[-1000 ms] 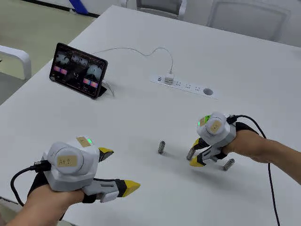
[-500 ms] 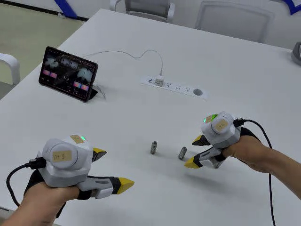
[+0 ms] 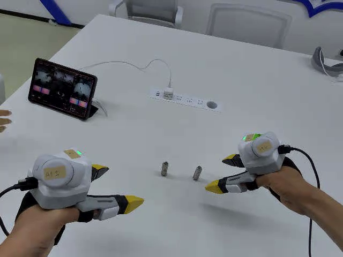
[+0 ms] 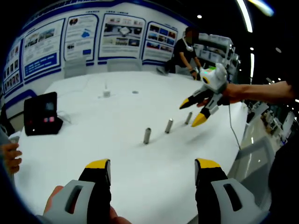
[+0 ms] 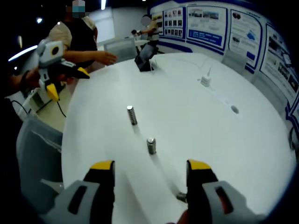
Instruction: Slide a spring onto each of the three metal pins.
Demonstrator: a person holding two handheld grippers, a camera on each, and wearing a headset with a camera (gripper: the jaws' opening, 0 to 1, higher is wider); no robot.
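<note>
Two small upright metal pins wrapped in spring coils stand mid-table, one on the left (image 3: 165, 168) and one in the middle (image 3: 197, 172). In the left gripper view a row of three shows: left pin (image 4: 147, 135), middle pin (image 4: 168, 125), third pin (image 4: 188, 117). My right gripper (image 3: 221, 172) hovers open and empty just right of the middle pin; its own view has the third pin (image 5: 181, 197) by its right finger and the middle pin (image 5: 151, 145) ahead. Down at the near left, my left gripper (image 3: 117, 186) is open and empty, well short of the pins.
A tablet (image 3: 61, 88) stands at the far left. A power strip (image 3: 185, 100) with a plugged white cable lies beyond the pins. Chairs (image 3: 244, 24) line the far table edge. A person's hand (image 3: 3, 120) enters at the left edge.
My right gripper has drawn back to the right, off the middle pin it was closed around. The head camera has shifted, so the pins sit further left. The left gripper has stayed put.
</note>
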